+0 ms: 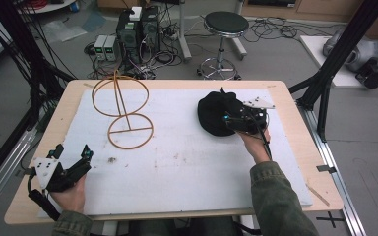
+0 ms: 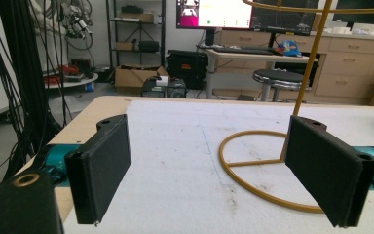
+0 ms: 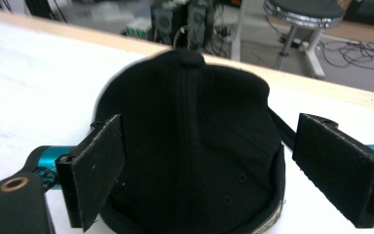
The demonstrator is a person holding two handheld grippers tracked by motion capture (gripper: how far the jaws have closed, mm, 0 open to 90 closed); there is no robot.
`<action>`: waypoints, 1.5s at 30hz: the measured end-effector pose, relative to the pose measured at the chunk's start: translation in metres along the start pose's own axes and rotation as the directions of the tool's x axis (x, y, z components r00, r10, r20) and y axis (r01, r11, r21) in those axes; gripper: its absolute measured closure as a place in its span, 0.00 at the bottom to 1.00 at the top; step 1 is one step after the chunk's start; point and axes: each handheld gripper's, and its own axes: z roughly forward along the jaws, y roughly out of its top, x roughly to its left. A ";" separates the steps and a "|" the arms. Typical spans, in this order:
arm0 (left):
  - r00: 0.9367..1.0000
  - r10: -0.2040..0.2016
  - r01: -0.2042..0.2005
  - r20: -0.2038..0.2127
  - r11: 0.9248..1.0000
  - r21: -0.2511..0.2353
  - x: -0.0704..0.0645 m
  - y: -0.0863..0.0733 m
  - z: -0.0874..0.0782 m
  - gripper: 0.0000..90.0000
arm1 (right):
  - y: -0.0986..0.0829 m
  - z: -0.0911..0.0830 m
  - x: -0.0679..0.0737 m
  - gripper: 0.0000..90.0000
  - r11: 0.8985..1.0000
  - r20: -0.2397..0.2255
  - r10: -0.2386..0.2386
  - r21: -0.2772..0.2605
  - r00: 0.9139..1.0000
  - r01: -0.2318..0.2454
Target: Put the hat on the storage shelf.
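The wooden tabletop [image 1: 295,147] is carrying a white foam mat [image 1: 192,162], and a black cap [image 1: 216,114] is lying on that mat toward the far right corner, upturned so that its dark seamed interior, crown button and stitched eyelets are facing the right gripper view. The yellow wire hat stand [image 1: 123,110] is standing near the far left corner, well apart from the cap. The right gripper [image 1: 246,119] is hovering at the cap's near rim with its jaws spread wide, one pad [image 3: 97,168] inside the rim, while the left gripper [image 1: 71,157] is resting near the front left edge with its jaws likewise spread and empty.
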 end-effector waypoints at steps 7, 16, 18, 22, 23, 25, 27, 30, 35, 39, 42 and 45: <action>1.000 -0.003 0.003 0.013 1.000 0.003 -0.001 -0.001 0.001 0.19 | 0.002 0.014 0.001 0.13 0.999 -0.001 -0.009 0.044 1.000 0.009; 1.000 0.005 -0.005 0.025 1.000 0.009 -0.003 -0.001 0.001 0.19 | 0.011 0.025 -0.003 0.13 0.995 -0.035 0.029 0.102 0.999 -0.025; 1.000 0.004 -0.004 0.023 1.000 0.009 -0.002 -0.001 0.001 0.19 | 0.014 0.027 -0.002 0.13 0.993 -0.037 0.032 0.111 0.999 -0.028; 1.000 0.004 -0.004 0.027 1.000 0.015 -0.003 -0.002 0.001 0.19 | 0.015 0.035 0.001 0.13 0.989 -0.023 0.008 0.151 1.000 -0.004; 1.000 0.005 -0.005 0.029 1.000 0.015 -0.003 -0.002 0.001 0.19 | 0.015 0.035 0.001 0.13 0.989 -0.023 0.008 0.151 1.000 -0.004; 1.000 0.004 -0.004 0.030 1.000 0.015 -0.003 -0.002 0.001 0.19 | 0.017 0.038 0.003 0.13 0.989 -0.016 0.012 0.147 1.000 -0.009; 1.000 0.004 -0.004 0.030 1.000 0.018 -0.003 -0.002 0.001 0.19 | 0.018 0.040 0.005 0.13 0.991 -0.008 0.023 0.134 1.000 -0.022; 1.000 0.002 -0.002 0.031 1.000 0.020 -0.002 -0.002 0.001 0.19 | 0.015 0.046 0.009 0.18 0.984 0.014 -0.012 0.175 1.000 0.009; 1.000 0.000 0.000 0.032 1.000 0.021 -0.002 -0.002 0.001 0.19 | 0.015 0.046 0.013 0.39 0.982 -0.010 -0.036 0.183 0.999 0.037; 1.000 0.004 -0.004 0.030 1.000 0.026 -0.002 -0.002 0.002 0.19 | 0.016 0.047 0.014 0.52 0.983 -0.035 -0.037 0.178 0.999 0.043; 1.000 0.007 -0.008 0.029 0.999 0.031 -0.002 -0.002 0.002 0.19 | 0.015 0.047 0.014 0.63 0.982 -0.024 -0.038 0.184 0.999 0.042; 1.000 0.006 -0.007 0.031 0.999 0.032 -0.003 -0.003 0.002 0.19 | 0.013 0.048 0.011 0.81 0.978 -0.032 -0.028 0.205 0.999 0.034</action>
